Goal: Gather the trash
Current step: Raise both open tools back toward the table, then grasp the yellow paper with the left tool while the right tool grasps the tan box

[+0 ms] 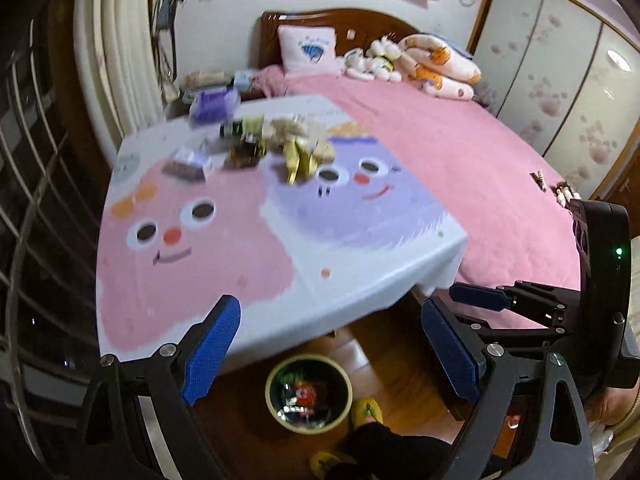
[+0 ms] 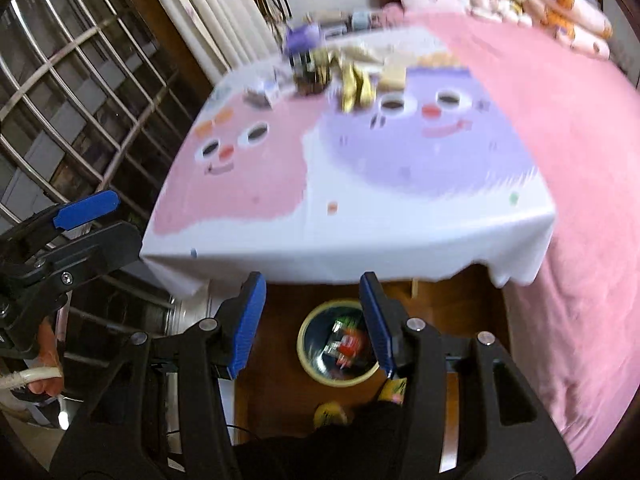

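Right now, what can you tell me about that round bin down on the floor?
The bin is a small round container with a pale yellowish rim and a dark, shiny inside. It stands upright and open on the wooden floor, just in front of the cloth-covered table. Crumpled wrappers, red, green and silvery, already lie in its bottom. A yellow slipper sits close beside it; whether they touch is unclear. Neither gripper touches it.

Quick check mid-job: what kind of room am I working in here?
Most likely a home bedroom. A pink-covered bed with a wooden headboard fills the right side, a pile of soft toys and a folded quilt lies at its head, and pale sliding wardrobe doors stand beyond it.
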